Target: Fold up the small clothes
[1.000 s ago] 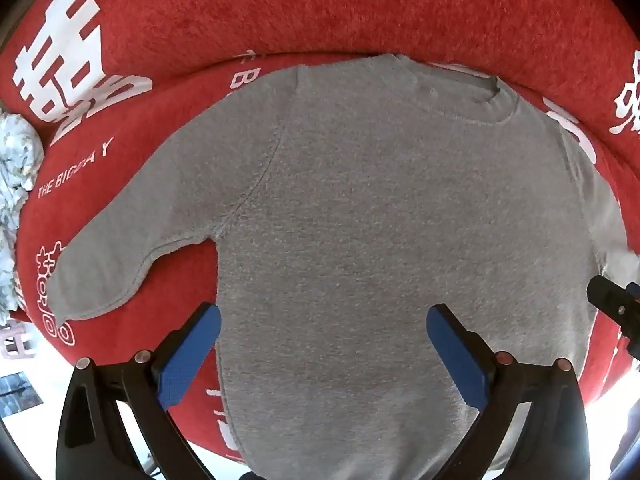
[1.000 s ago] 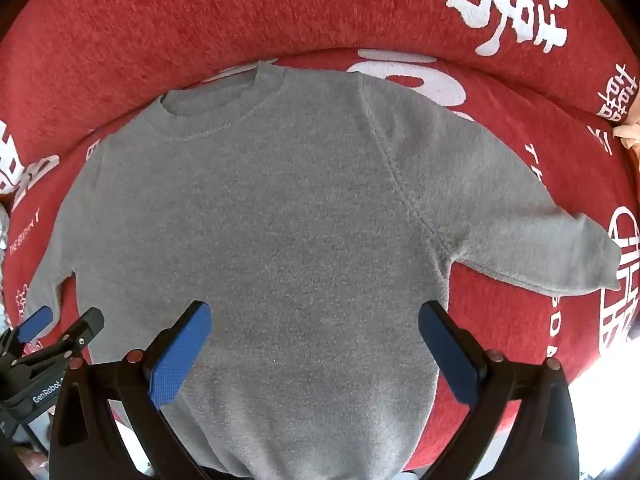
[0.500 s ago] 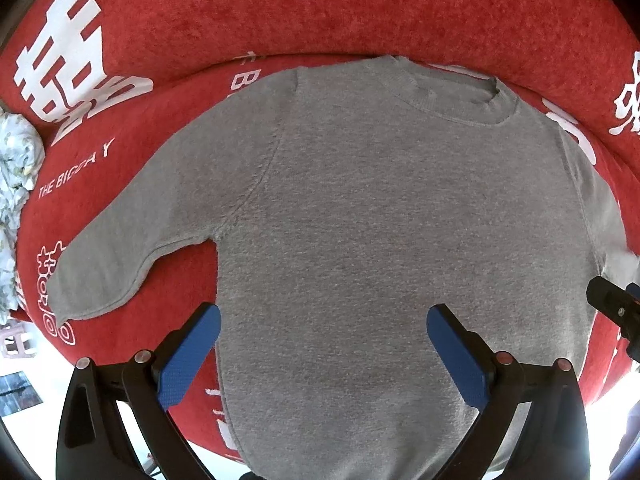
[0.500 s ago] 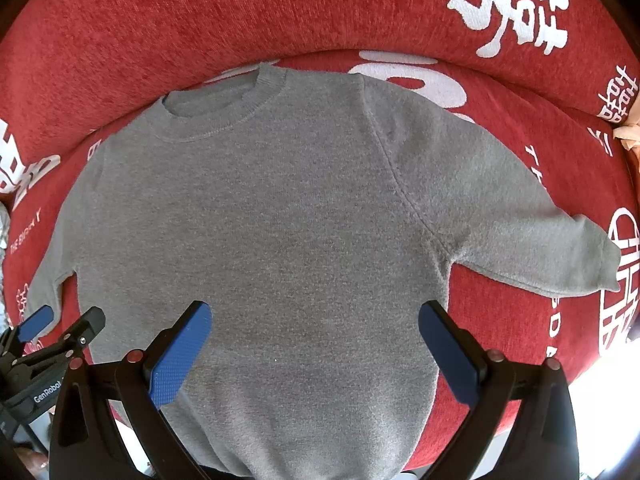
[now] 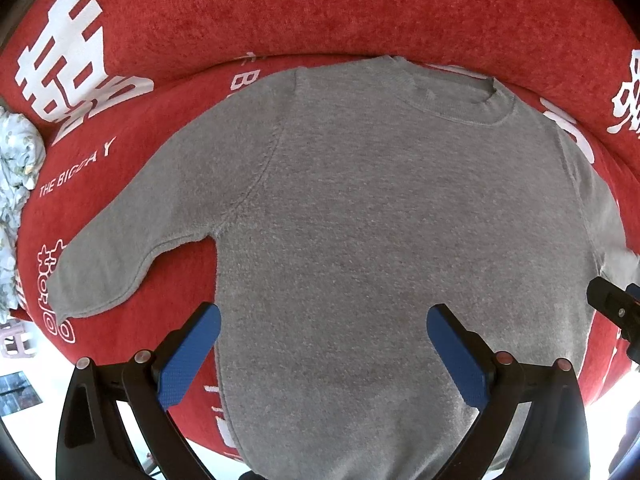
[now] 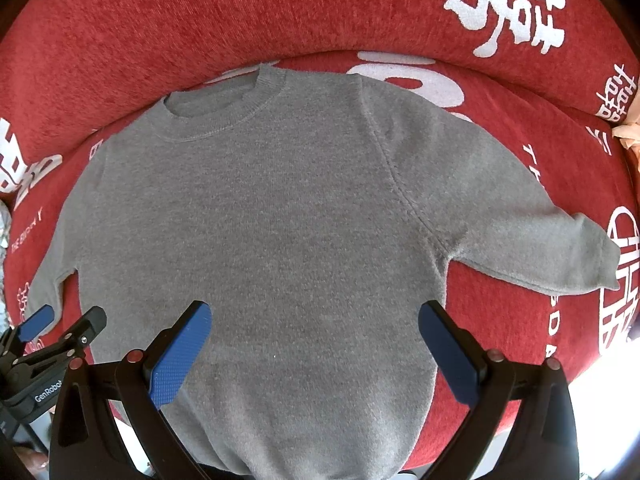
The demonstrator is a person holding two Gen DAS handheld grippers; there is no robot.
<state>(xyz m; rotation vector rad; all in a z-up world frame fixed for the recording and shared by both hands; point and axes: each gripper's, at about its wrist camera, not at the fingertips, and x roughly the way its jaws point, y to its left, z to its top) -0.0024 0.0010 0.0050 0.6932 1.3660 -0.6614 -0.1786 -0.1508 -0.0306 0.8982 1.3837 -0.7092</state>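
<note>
A small grey sweater [image 5: 360, 220] [image 6: 260, 220] lies flat and face up on a red sofa seat, collar toward the backrest, both sleeves spread outward. My left gripper [image 5: 324, 320] hangs open above the lower left part of the body, its blue pads [image 5: 188, 356] wide apart and holding nothing. My right gripper [image 6: 316, 316] is open too, over the lower right part of the body. The left sleeve [image 5: 120, 256] reaches toward the seat's left edge, the right sleeve [image 6: 540, 240] toward the right. Each gripper shows at the edge of the other's view.
The red sofa cover [image 5: 320, 20] carries large white characters and lettering. A pale patterned cloth [image 5: 16, 184] lies at the seat's far left. A beige item [image 6: 628, 136] peeks in at the far right. Bright floor [image 5: 24, 360] shows past the seat's front edge.
Barely anything differs. Both grippers stay open and hover in the same place; the view has drifted very slightly.
</note>
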